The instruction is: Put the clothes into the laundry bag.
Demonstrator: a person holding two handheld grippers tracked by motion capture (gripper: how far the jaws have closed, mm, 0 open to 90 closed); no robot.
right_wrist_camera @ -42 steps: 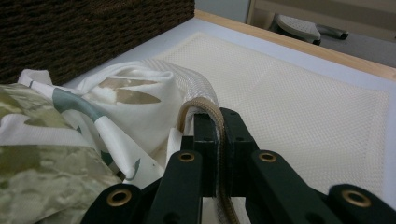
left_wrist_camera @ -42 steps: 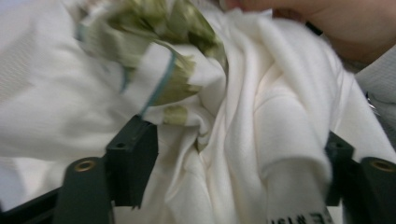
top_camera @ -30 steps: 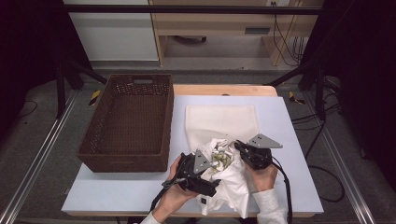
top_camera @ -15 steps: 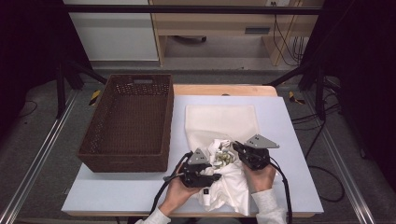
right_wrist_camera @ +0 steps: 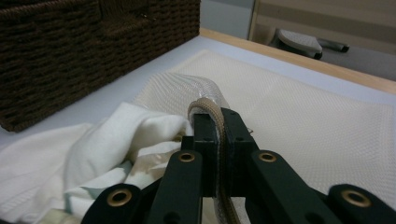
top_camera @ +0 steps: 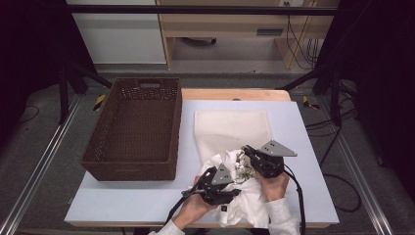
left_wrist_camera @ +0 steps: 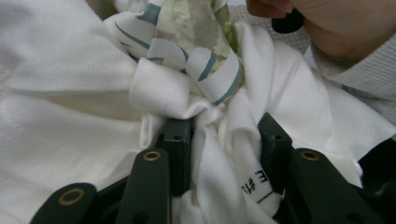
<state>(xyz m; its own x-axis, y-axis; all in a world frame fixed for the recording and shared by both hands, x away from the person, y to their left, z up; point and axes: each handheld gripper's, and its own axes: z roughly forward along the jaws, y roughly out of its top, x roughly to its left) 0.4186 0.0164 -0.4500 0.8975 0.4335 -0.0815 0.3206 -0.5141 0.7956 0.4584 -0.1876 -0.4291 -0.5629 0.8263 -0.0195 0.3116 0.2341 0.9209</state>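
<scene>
A bunched white garment [top_camera: 244, 205] lies at the table's front, with a green-patterned cloth [top_camera: 241, 171] tucked in its folds. My left gripper [top_camera: 234, 192] sits low on it; its jaws have just been closing. In the left gripper view the left gripper [left_wrist_camera: 225, 126] pinches a fold of the white garment [left_wrist_camera: 70, 116] that bears a printed label, and the patterned cloth [left_wrist_camera: 187, 28] lies above. My right gripper [top_camera: 246, 151] is shut on the tan rim [right_wrist_camera: 210, 109] of a cream mesh bag [top_camera: 232, 129]. The right gripper [right_wrist_camera: 218, 116] holds that rim lifted.
A brown wicker basket [top_camera: 137, 127] stands on the left half of the white table [top_camera: 122, 200], close beside the mesh bag. It also shows as a dark wall, the basket [right_wrist_camera: 70, 56]. A hand and grey sleeve [left_wrist_camera: 336, 42] sit just beyond the cloth.
My left gripper has shifted right and down onto the white garment, and its wide jaws have closed on a fold. The right gripper has kept still with the bag's rim.
</scene>
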